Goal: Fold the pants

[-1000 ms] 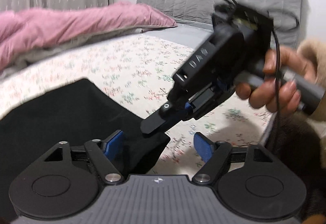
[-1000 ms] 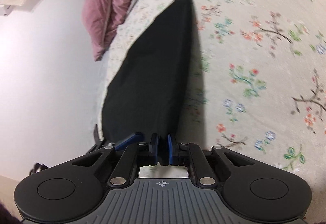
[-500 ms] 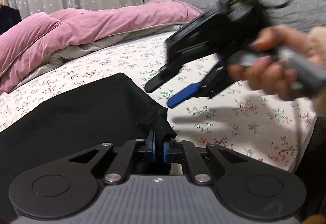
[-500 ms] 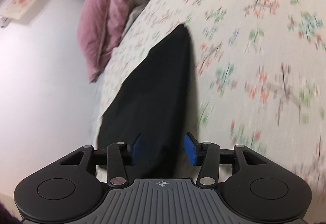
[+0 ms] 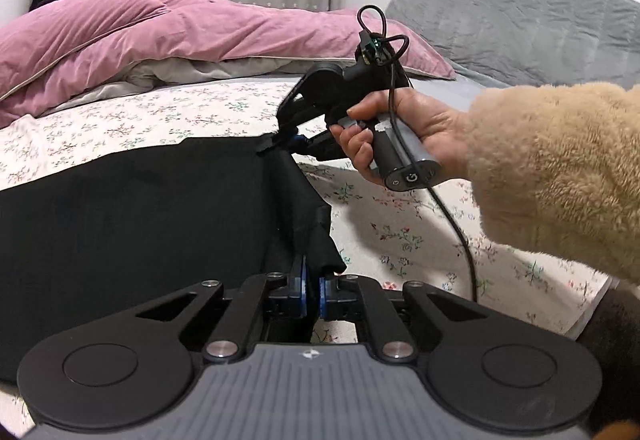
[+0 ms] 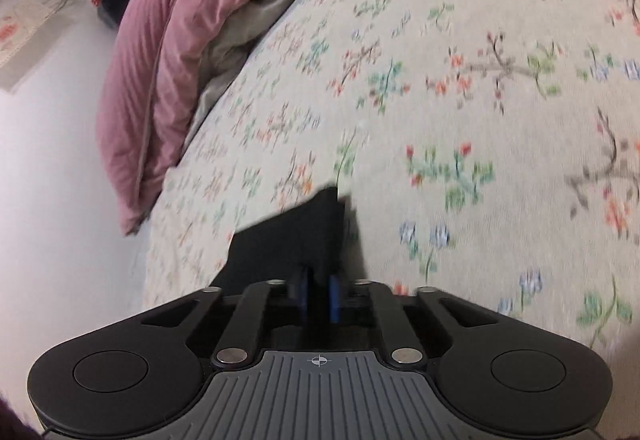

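Two corners of the black pants point(image 5: 132, 224) are pinched, one by each closed tool, left tool point(image 5: 311, 290) at 6 o'clock, right tool point(image 6: 319, 294) toward 12, so one edge can be lifted evenly off the bed point(image 5: 420, 236).

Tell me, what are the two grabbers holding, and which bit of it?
Both hold the black pants. The left gripper pinches the near corner of their bunched edge. The right gripper pinches the far corner of that same edge.

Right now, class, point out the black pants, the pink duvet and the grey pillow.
black pants point(image 5: 140, 216), left wrist view, on the flat middle of the cloth.
pink duvet point(image 5: 168, 32), left wrist view, on its upper fold.
grey pillow point(image 5: 520, 12), left wrist view, on its quilted face.
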